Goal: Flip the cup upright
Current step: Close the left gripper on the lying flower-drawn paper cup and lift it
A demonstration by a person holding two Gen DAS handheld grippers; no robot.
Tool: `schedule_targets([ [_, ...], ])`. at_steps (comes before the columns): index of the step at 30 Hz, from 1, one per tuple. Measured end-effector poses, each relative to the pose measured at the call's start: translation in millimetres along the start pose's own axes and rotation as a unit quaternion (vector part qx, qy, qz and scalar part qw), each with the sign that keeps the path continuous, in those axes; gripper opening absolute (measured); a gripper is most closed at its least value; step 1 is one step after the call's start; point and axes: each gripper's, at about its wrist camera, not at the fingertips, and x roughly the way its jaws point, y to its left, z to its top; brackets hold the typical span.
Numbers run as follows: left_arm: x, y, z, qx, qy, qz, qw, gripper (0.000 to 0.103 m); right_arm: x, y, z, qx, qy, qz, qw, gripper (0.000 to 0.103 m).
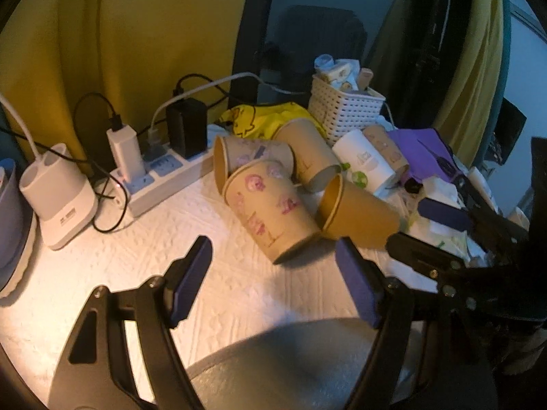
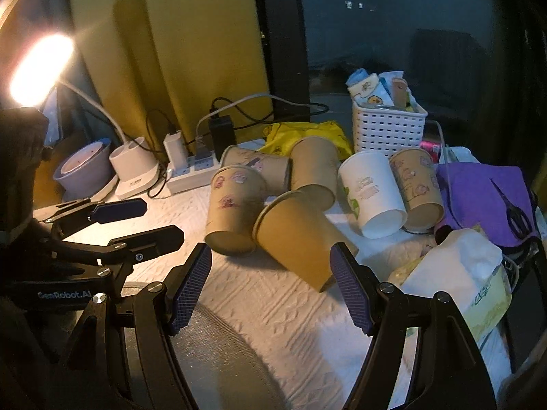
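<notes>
Just in front of the white power strip (image 2: 195,171), on the quilted white cloth (image 2: 273,307), we find a heap of paper cups lying on their sides, and that strip is our landmark. The printed cup (image 2: 232,212) nearest the strip's front edge has its base toward us and its mouth toward the strip, leaning on another printed cup behind it. To its right, farther from the strip, lies the plain brown cup (image 2: 294,239), mouth turned up and away, base at the near side. We judge this plain cup the likeliest one to flip, since it sits foremost and lies squarely ahead of our right gripper (image 2: 270,287).

We hold the right gripper wide apart with nothing between its purple pads; that spread looks ample to take the cup's body. Our left gripper (image 1: 273,283) is likewise fully spread and empty, aimed at the printed cup (image 1: 270,212), probably so that it can steady the heap.

Beyond the brown cup, still farther right of the strip, a white cup (image 2: 372,194) and another printed one rest against each other below the white basket (image 2: 389,130). These lean on one another, so we judge that pulling one cup may set the others rolling.
</notes>
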Motion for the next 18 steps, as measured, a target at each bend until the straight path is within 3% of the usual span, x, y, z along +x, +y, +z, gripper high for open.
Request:
schedule_targets([
  [8, 30, 7, 16, -0.027, 0.013, 0.003, 0.9995, 0.076, 8, -15, 3, 0.008, 0.001, -0.006, 1.0, 0.075],
  [18, 81, 17, 29, -0.05, 0.071, -0.008, 0.9962, 0.076, 16, -28, 0, 0.027, 0.006, -0.011, 1.0, 0.075],
])
